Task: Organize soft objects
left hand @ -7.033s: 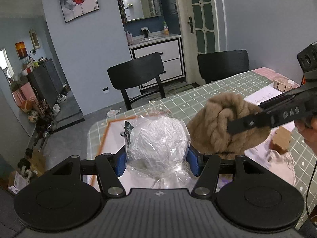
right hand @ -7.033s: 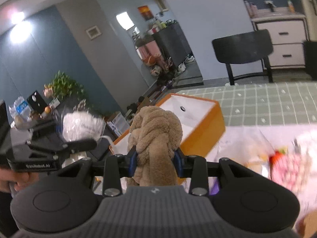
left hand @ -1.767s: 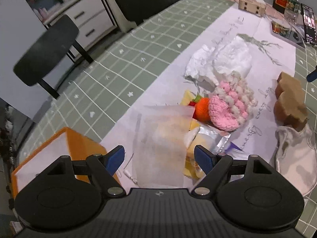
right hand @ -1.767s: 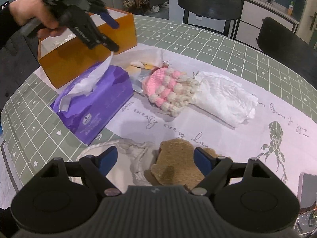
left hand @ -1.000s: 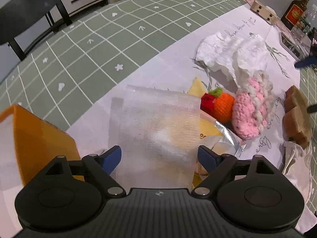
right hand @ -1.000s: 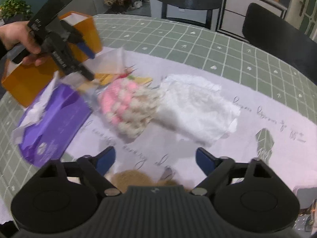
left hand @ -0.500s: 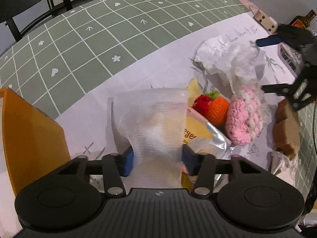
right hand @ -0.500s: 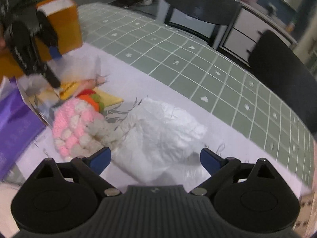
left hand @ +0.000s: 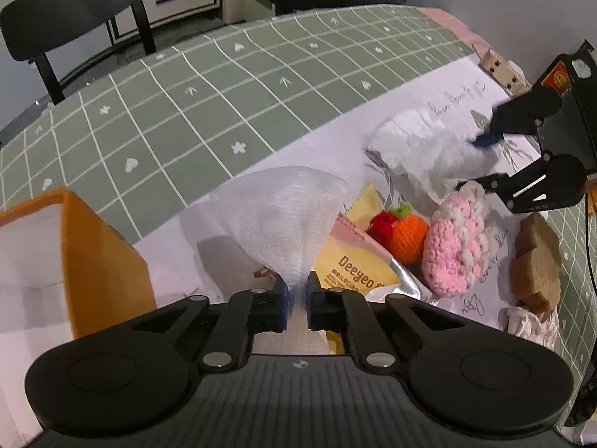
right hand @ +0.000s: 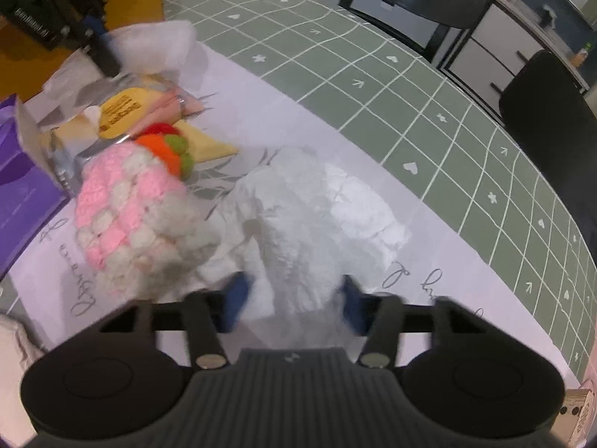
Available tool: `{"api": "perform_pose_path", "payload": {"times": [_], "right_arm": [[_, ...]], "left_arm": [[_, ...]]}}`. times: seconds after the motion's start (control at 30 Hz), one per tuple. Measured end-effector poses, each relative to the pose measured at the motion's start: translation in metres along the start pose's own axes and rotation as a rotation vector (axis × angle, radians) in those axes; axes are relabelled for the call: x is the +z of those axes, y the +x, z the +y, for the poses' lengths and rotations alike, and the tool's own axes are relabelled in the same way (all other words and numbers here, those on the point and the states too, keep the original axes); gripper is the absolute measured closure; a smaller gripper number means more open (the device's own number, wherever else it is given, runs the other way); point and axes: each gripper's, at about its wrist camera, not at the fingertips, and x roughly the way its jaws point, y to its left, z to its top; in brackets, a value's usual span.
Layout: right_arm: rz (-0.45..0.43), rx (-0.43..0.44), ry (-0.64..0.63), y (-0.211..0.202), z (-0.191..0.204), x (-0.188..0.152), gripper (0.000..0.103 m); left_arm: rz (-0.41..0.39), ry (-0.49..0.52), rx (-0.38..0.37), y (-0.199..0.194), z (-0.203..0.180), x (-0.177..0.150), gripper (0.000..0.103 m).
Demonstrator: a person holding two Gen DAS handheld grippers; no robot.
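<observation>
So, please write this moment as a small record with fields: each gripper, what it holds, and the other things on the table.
left gripper: shut on white mesh cloth
right gripper: fingers either side of white crumpled cloth, blurred, closure unclear
orange box: to the left of the left gripper
pink and white crochet piece: beside white crumpled cloth
orange crochet fruit: lies against yellow packet
brown sponge: near mat edge
purple tissue pack: far left in right wrist view
</observation>
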Motion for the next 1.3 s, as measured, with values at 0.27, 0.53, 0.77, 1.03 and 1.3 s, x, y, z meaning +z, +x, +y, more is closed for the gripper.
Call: {"api": "perform_pose_path", "payload": {"times": [0.27,0.53,0.77,1.03,1.3], "right_arm": [[0.027,-0.009,0.112,-0.013,-0.008,-0.006,0.093],[0.021,-0.064,0.173,-0.033,-0.014,-0.007,0.097],[0.018,-0.113,0.210,-0.060,-0.020,-0.007,0.097],[-0.045,-0.153,0.218,-0.118,-0.014,-0.012,0.098],[-0.134,-0.226,0.191,-0.204,0.005,-0.005,0.097]], "left_arm": [[-0.032,0.000,0.015,-0.013,-0.007,0.002,0.096],[-0.056,0.007,0.035,-0.031,-0.015,-0.001,0.096],[-0.086,0.009,0.050,-0.053,-0.023,-0.005,0.096],[-0.116,0.032,0.065,-0.081,-0.040,-0.021,0.096],[-0.168,0.049,0.097,-0.123,-0.061,-0.037,0.096]]}}
